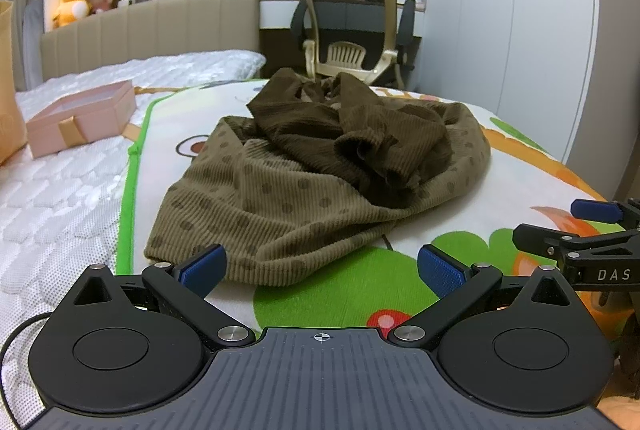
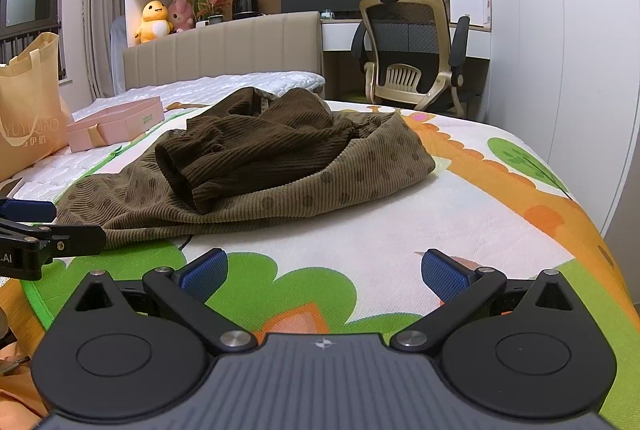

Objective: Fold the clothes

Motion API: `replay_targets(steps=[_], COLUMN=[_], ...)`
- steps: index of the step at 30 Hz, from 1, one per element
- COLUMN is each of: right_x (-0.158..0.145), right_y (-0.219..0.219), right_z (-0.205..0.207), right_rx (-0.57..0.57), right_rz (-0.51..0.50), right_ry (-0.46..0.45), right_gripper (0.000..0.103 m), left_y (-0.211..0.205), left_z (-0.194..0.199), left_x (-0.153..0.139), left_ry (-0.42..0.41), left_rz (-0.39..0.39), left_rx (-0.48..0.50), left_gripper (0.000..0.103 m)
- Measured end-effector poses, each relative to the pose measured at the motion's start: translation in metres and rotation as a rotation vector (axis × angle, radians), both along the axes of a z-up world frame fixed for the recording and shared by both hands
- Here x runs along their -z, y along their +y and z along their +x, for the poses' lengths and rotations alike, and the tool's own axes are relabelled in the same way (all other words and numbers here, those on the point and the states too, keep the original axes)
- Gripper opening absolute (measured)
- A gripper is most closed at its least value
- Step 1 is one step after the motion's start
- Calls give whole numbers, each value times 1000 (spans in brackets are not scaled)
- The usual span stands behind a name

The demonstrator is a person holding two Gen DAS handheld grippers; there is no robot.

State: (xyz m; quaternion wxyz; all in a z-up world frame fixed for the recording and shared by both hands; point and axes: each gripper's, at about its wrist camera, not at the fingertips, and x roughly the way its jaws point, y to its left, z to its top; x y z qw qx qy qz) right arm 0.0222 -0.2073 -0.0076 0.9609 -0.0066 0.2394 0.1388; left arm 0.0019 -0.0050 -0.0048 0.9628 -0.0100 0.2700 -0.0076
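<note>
An olive-brown ribbed garment with darker dots (image 1: pixel 320 166) lies crumpled in a heap on a colourful cartoon mat (image 1: pixel 320 290) on the bed; it also shows in the right wrist view (image 2: pixel 256 166). My left gripper (image 1: pixel 322 268) is open and empty, just in front of the garment's near hem. My right gripper (image 2: pixel 324 274) is open and empty over the mat, to the right of the garment's hem. The right gripper shows at the right edge of the left wrist view (image 1: pixel 592 230). The left gripper shows at the left edge of the right wrist view (image 2: pixel 36 226).
A pink gift box (image 1: pixel 80 122) sits on the white mattress (image 1: pixel 52 214) to the left. A tan tote bag (image 2: pixel 30 110) stands further left. A beige headboard (image 1: pixel 160 26) and an office chair (image 1: pixel 356 26) stand behind the bed. The bed's right edge runs near a white wardrobe (image 2: pixel 560 50).
</note>
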Motion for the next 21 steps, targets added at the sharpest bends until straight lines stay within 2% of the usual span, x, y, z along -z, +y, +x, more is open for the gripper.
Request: replay_targets(steps=[21], right_x=[1], right_y=[1], right_z=[2], right_rx=[2], right_rz=[-4], right_ry=[15], right_gripper=[103], left_y=[1], left_z=[1], left_x=[2], left_ry=[16], left_rz=[-4], left_rx=[-1], left_gripper=[103])
